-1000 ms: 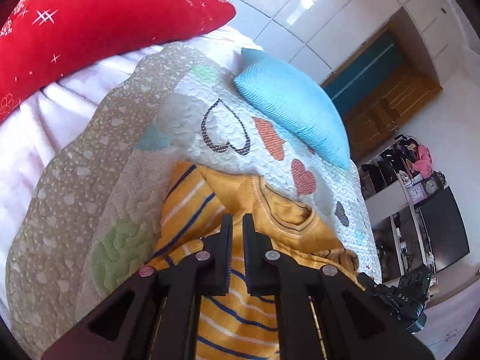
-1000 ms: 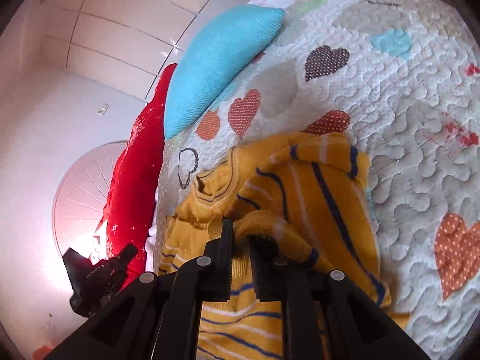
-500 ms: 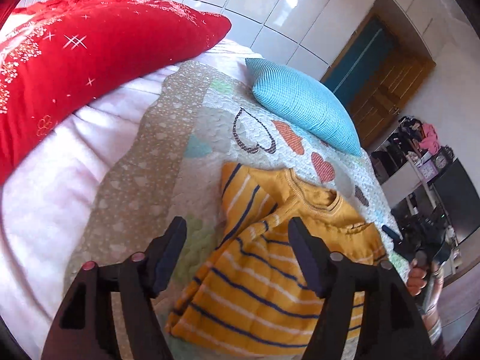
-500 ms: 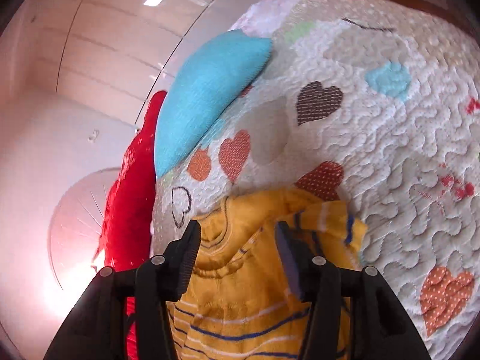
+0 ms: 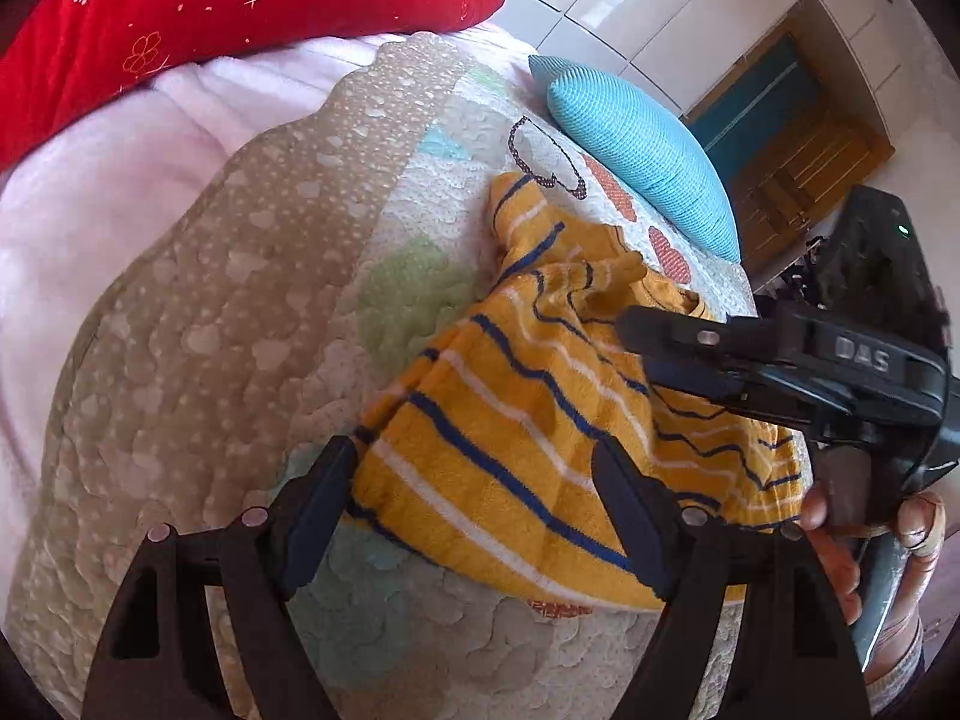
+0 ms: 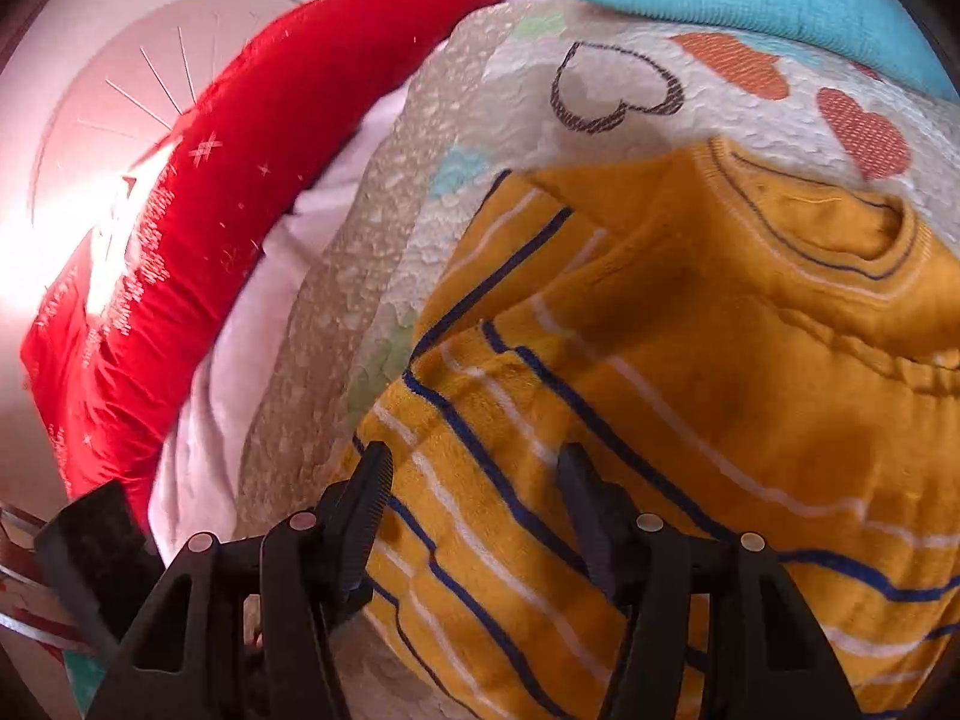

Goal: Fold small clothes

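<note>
While the yellow striped shirt (image 5: 528, 420) lies on the quilt (image 5: 240, 300) (bunched up), the left gripper (image 5: 474, 498) and right gripper (image 6: 474, 498) are opening, holding nothing.

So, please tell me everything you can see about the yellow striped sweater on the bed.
The yellow striped sweater is small, of soft fleecy-looking fabric, mustard yellow with dark blue and white stripes and a ribbed round collar. It lies rumpled on the heart-patterned quilt, partly folded, one striped flap laid over the body, collar toward the blue pillow. The left gripper and right gripper hang over its striped edge, jaws opening, neither pinching the cloth.
</note>
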